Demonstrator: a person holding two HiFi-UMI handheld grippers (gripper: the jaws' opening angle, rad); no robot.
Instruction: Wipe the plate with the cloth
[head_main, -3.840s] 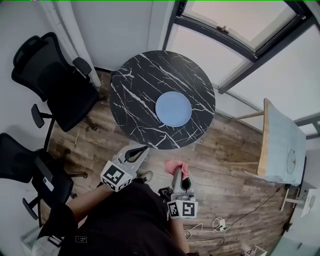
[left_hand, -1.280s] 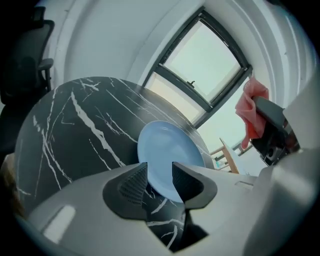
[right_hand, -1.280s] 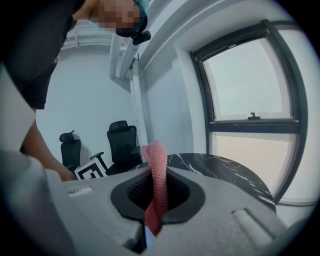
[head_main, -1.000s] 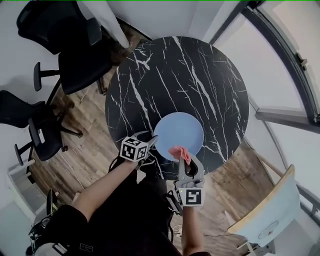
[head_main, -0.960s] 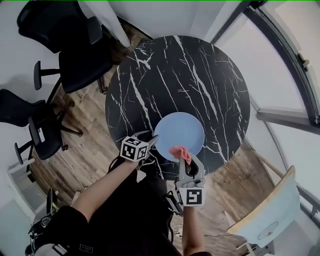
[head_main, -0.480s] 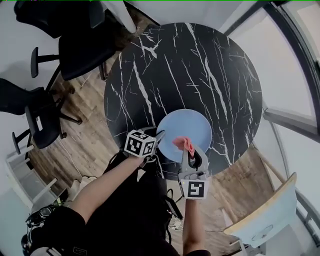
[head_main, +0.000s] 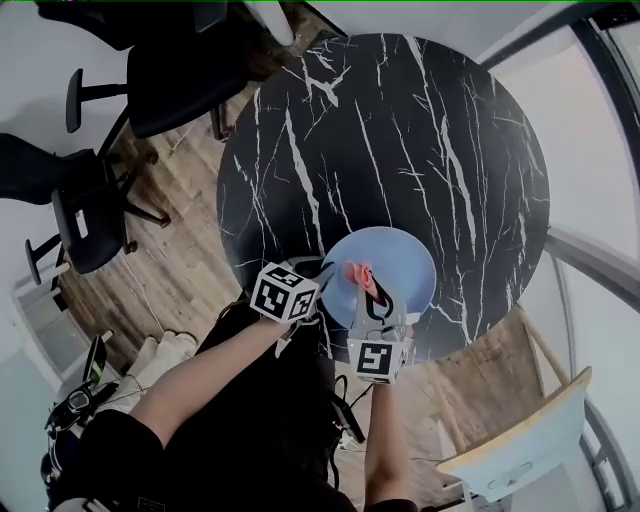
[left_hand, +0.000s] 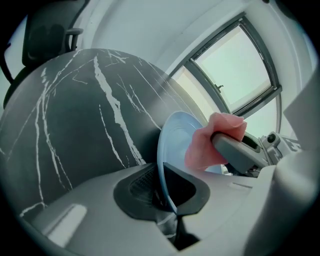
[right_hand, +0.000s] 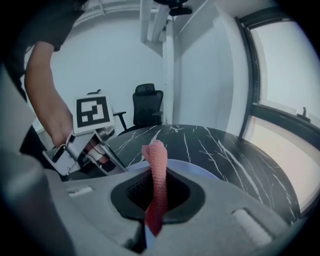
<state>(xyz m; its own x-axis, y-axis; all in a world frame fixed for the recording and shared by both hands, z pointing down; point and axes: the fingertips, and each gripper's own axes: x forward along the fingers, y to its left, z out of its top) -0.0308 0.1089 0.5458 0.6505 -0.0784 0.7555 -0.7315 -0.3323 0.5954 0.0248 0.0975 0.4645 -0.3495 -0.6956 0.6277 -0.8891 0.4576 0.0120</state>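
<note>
Your left hand-held gripper (left_hand: 167, 196) — jaws just closing, pinching plate (head_main: 402, 268) rim | your right hand-held gripper (right_hand: 157, 202) — clamps cloth (right_hand: 157, 167) over plate.

Head view: from high overhead, looking steeply down on the round tabletop (head_main: 400, 130). Left gripper view: very close and low, looking along its jaws across the plate (left_hand: 172, 140) toward the window (left_hand: 235, 70). Right gripper view: equally close, facing the office chair (right_hand: 148, 102). Shared by all three: plate, tabletop, pink cloth (right_hand: 156, 165).
</note>
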